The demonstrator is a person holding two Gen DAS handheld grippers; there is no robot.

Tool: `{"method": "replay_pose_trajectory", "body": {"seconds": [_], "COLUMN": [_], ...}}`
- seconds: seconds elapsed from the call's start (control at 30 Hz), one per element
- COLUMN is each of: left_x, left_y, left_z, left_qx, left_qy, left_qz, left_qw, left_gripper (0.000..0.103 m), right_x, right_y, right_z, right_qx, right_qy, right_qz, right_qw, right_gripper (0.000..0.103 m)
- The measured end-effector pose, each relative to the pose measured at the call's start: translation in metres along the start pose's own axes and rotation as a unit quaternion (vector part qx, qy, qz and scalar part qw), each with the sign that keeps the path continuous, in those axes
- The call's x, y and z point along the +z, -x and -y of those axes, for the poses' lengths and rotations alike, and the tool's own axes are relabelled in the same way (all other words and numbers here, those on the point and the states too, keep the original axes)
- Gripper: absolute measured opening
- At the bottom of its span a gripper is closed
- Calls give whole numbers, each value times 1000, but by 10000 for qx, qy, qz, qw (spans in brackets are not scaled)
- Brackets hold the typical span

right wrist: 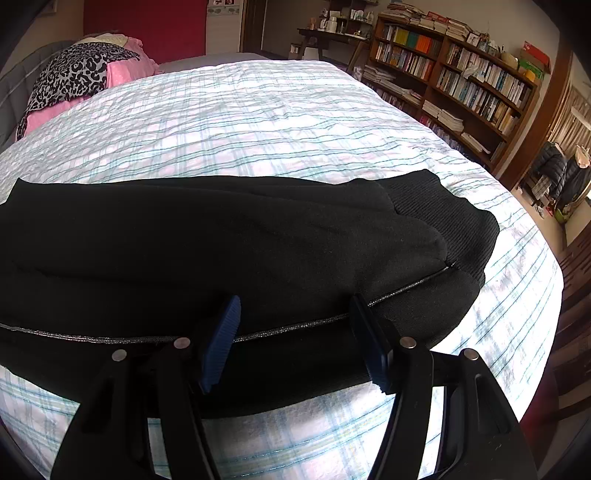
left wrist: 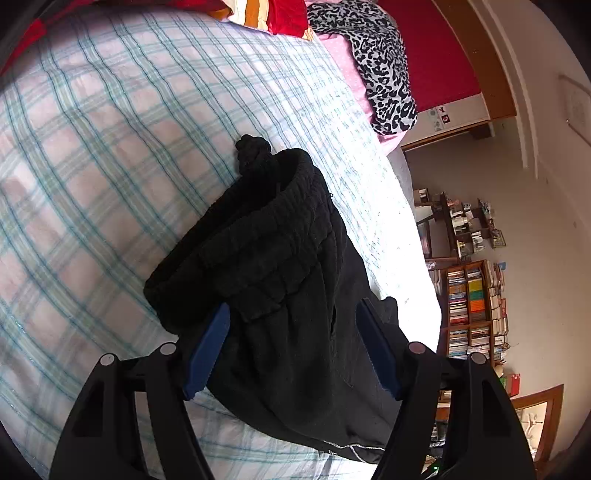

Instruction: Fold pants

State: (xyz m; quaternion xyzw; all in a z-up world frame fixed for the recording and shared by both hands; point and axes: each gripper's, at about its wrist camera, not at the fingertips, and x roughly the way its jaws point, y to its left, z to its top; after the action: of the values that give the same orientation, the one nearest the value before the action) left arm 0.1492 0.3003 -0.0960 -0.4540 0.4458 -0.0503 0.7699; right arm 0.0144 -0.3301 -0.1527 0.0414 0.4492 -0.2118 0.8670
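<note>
Black pants (left wrist: 280, 258) lie on the plaid bedsheet (left wrist: 92, 166). In the left wrist view the ribbed waistband is bunched up, with a knotted drawstring (left wrist: 253, 149) at its far end. My left gripper (left wrist: 293, 308) is open, its blue pads either side of the waist cloth and not pressing it. In the right wrist view the pants' legs (right wrist: 221, 236) stretch left to right, with ribbed cuffs (right wrist: 450, 210) at the right and a silver stripe (right wrist: 303, 325) along the near side. My right gripper (right wrist: 295, 301) is open just over that stripe, nothing pinched.
A leopard-print cloth (right wrist: 74, 74) on pink bedding (right wrist: 129, 70) lies at the bed's head, beside red and orange pillows (left wrist: 273, 14). Bookshelves (right wrist: 461, 74) stand past the bed's far side. The bed's edge (right wrist: 546, 266) drops off just right of the cuffs.
</note>
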Motion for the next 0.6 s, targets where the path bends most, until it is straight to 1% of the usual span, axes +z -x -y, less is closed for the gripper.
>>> {"method": "replay_pose_trajectory", "body": {"seconds": [0.07,0.1,0.13,0.17,0.2,0.23,0.33,0.4,0.47,0.5,0.6], "left_x": [2,2,2,2,1,-2,-15,-23,-27,-27,-24], "left_y": [-7,-8,-8,-7,-2,5,27,35,30,25,17], "left_z": [0,0,-2,-5,-9,-10,-4,-8,-17,-23,-31], "left_qx": [105,203,391,446,376,336,529,630,879,953,802], "left_qy": [84,131,194,281,413,437,80,-38,-166,-189,-195], "left_qz": [-5,18,64,84,165,250,436,425,353,311,281], "left_qw": [9999,9997,9990,9986,9983,9982,9976,9971,9954,9948,9962], "left_gripper": [69,64,30,19,18,17,17,17,18,21,26], "right_x": [-1,-1,-1,-1,-1,-1,-1,-1,-1,-2,-2], "right_y": [0,0,0,-1,-1,-1,-2,-3,-3,-3,-3], "right_z": [0,0,0,1,1,1,2,0,-1,-2,-1], "right_qx": [-3,0,2,6,14,24,37,5,-30,-38,-22], "right_qy": [12,13,20,31,38,45,58,79,95,103,115], "right_qz": [8,9,9,11,13,13,10,7,6,5,3], "right_qw": [10000,10000,10000,10000,10000,10000,10000,10000,10000,9999,9999], "right_gripper": [63,63,63,63,63,63,63,63,63,63,63]}}
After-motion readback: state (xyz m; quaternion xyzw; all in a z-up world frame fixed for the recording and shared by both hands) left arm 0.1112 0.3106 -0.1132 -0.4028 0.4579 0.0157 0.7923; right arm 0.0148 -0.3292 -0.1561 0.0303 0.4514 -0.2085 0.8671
